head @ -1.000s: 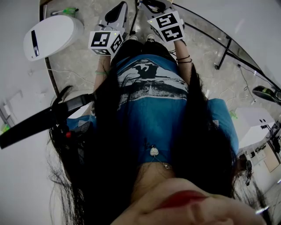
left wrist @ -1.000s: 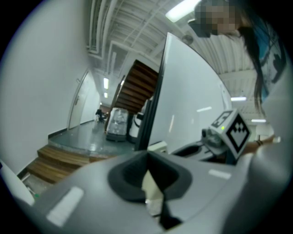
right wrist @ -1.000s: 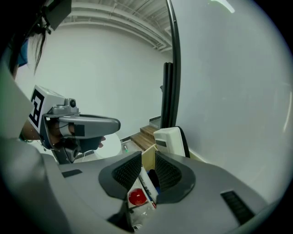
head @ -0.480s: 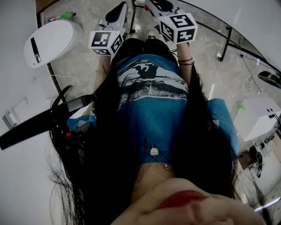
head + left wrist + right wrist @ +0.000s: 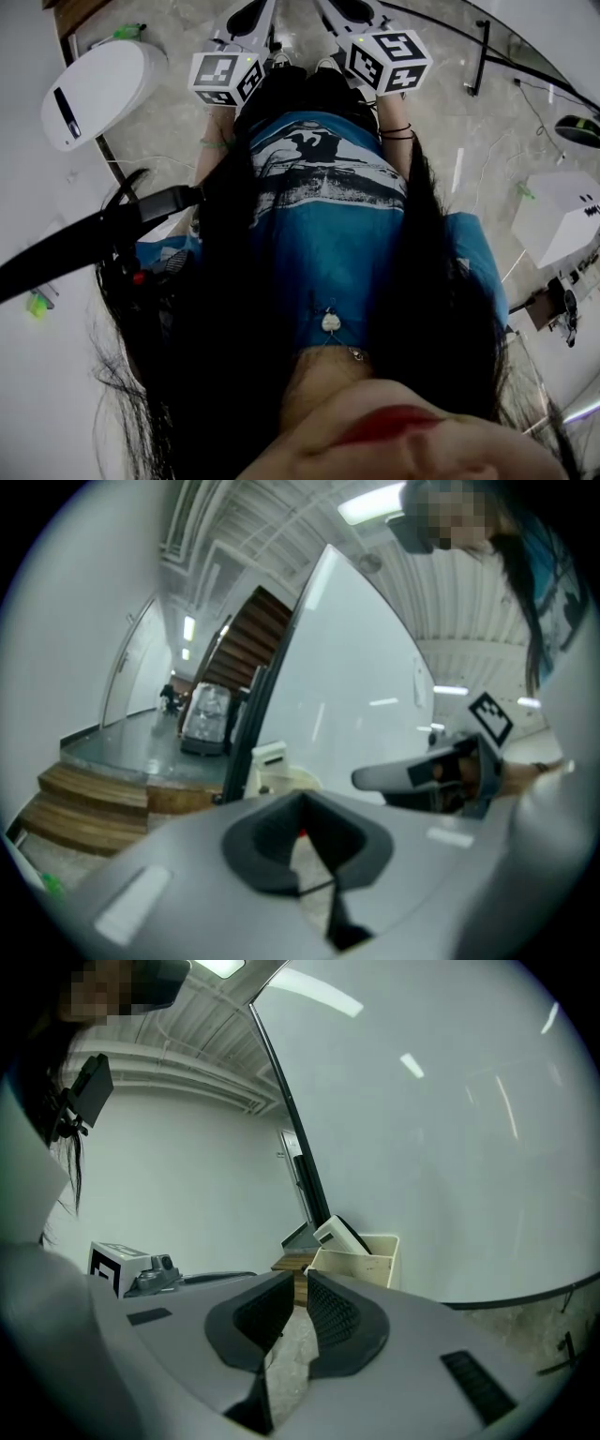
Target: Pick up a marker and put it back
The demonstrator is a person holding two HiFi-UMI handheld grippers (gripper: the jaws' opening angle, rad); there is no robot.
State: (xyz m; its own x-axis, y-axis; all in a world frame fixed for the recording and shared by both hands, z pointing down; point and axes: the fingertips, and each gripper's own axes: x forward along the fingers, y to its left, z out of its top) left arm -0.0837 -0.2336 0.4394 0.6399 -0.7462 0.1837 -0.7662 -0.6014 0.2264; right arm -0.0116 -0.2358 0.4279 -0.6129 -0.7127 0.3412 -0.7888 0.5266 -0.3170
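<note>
In the left gripper view, the left gripper was closed, its pad tips together. A red speck at the seam was too small to name. One staircase lay ahead to its left.

In the right gripper view, the right gripper was closing, with a narrow gap left and nothing in it. One box stood ahead, with one white block leaning out.

Only the head view showed the two cubes. There the top edge cut off both grippers' jaw tips, and hair hid much below. One green-tipped marker, small and hard to confirm, lay well off to the left gripper's left, held by neither.
</note>
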